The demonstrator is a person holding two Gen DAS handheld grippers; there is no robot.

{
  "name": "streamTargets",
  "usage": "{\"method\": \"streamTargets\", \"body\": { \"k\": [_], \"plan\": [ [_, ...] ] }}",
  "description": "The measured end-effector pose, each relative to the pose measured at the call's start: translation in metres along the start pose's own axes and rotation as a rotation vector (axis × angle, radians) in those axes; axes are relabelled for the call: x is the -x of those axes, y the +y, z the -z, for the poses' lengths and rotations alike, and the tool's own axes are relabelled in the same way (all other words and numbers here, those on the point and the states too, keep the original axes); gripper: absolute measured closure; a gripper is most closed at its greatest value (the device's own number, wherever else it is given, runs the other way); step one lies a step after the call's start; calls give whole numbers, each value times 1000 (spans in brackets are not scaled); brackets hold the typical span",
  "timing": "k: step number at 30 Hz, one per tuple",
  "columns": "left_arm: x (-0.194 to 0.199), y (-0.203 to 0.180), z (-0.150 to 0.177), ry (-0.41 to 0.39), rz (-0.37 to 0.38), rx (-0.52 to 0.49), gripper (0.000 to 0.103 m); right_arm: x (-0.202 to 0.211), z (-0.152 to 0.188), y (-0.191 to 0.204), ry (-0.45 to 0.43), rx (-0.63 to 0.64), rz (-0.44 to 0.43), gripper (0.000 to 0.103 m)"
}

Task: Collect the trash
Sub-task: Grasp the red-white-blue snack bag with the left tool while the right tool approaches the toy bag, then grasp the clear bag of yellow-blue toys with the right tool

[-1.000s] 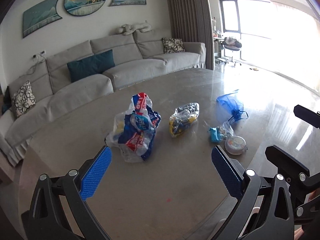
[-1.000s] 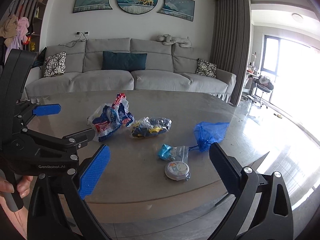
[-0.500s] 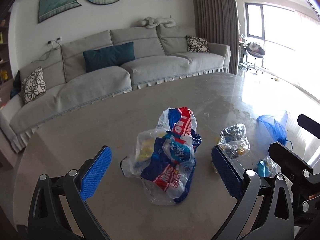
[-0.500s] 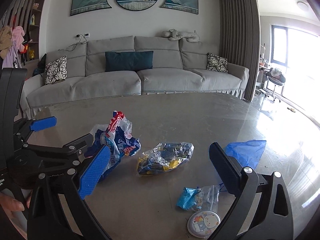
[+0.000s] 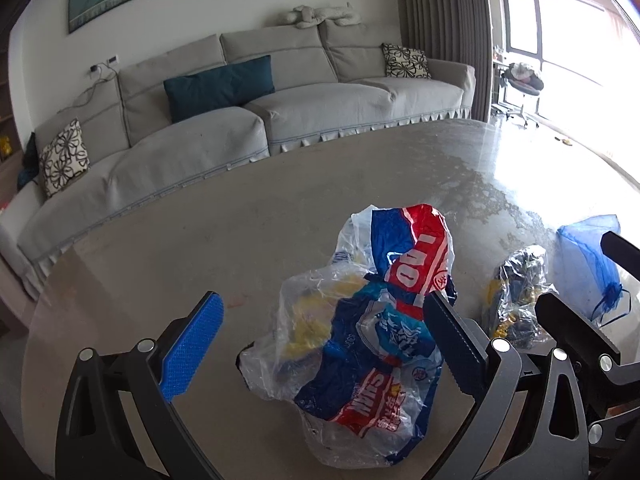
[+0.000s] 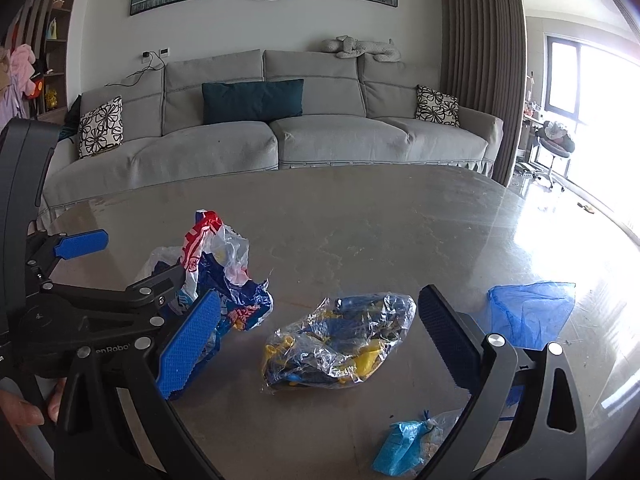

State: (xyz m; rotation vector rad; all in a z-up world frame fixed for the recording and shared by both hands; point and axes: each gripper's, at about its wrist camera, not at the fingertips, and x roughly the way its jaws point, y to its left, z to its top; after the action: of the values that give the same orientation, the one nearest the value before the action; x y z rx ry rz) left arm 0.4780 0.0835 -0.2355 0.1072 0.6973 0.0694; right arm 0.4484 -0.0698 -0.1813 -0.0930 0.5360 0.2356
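A crumpled red, white and blue plastic bag (image 5: 368,332) lies on the grey stone table (image 5: 240,232), between my left gripper's (image 5: 320,344) open fingers; the bag also shows in the right wrist view (image 6: 224,276). A clear wrapper with blue and yellow bits (image 6: 340,344) lies between my right gripper's (image 6: 316,344) open fingers and shows in the left wrist view (image 5: 516,300). A blue mesh pouch (image 6: 528,312) lies to the right. A small blue and clear packet (image 6: 408,444) lies near the bottom. Neither gripper holds anything.
A long grey sofa (image 6: 260,136) with cushions stands behind the table. Curtains (image 6: 480,68) and a bright window (image 6: 592,92) are at the right. My left gripper (image 6: 84,240) shows at the left of the right wrist view.
Both grippers have moved forward and down toward the trash. The red and blue bag now sits between my left fingers, and the clear wrapper between my right fingers. Both stay open.
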Motion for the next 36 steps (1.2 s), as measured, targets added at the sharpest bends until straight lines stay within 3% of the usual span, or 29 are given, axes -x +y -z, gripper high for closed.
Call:
{"method": "streamTargets", "body": {
  "k": [5,12,13,17,19,21,23,31,36],
  "plan": [
    [-17,-5,1,37,-7,-40,4,-10,0,-3,14,1,3,5],
    [-50,-8,14,159,5,-54,5,-18,-1,-4,31,-10,5,5],
    [-53,-6,14,173,8,-49,7,-19,0,-4,37,-11,9,5],
    [-58,-2,17,194,12,-46,32,-26,1,-4,70,-26,11,5],
    [-55,-6,17,185,3,-63,43,-27,3,-2,77,-23,15,5],
    [-49,-10,17,162,4,-74,61,-30,5,0,82,-20,22,5],
    [-38,-9,14,133,2,-61,68,-32,6,0,89,-14,29,5],
    [9,5,-12,-8,-8,-15,69,-50,9,-3,135,-65,38,5],
    [13,9,-15,-21,-11,13,69,-64,11,-5,174,-118,34,5]
  ]
}}
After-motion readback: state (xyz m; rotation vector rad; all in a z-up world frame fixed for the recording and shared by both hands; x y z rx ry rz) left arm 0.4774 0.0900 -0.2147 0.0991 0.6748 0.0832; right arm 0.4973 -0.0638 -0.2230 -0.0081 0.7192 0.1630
